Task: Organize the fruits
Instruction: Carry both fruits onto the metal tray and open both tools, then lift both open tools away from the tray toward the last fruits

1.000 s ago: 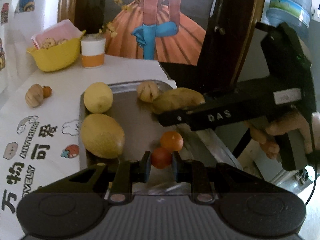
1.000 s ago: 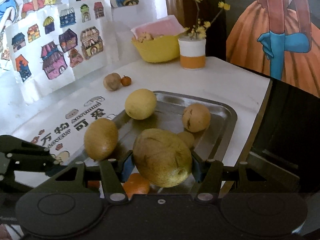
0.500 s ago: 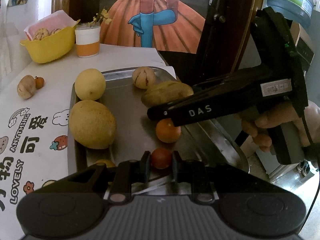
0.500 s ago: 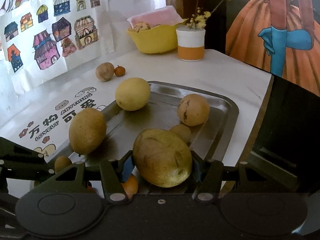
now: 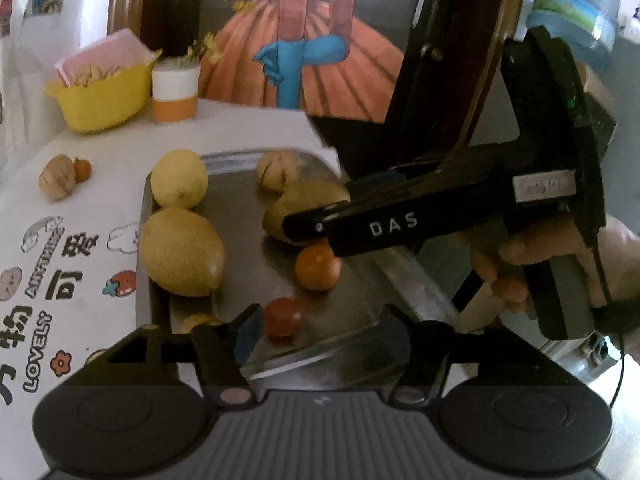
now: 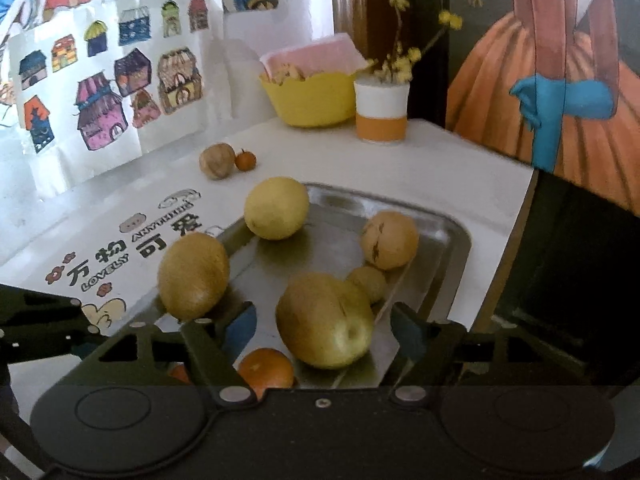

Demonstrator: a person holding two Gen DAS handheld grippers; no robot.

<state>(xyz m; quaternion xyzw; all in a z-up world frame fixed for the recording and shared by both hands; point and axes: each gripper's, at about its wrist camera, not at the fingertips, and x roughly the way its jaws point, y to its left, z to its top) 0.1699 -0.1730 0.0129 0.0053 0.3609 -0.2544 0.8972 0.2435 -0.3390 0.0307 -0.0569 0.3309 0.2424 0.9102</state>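
Both sets of jaws are wide open, so the pear (image 6: 325, 322) and little red fruit (image 5: 283, 317) rest in the tray (image 6: 452, 240).

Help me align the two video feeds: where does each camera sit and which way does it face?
Left wrist: on the left gripper, looking along open fingers across the steel tray at a small red fruit; the right gripper and hand show.
Right wrist: on the right gripper, facing the tray and yellow bowl; the left gripper is at far left.
Shared: tray, large green-yellow pear, yellow bowl.
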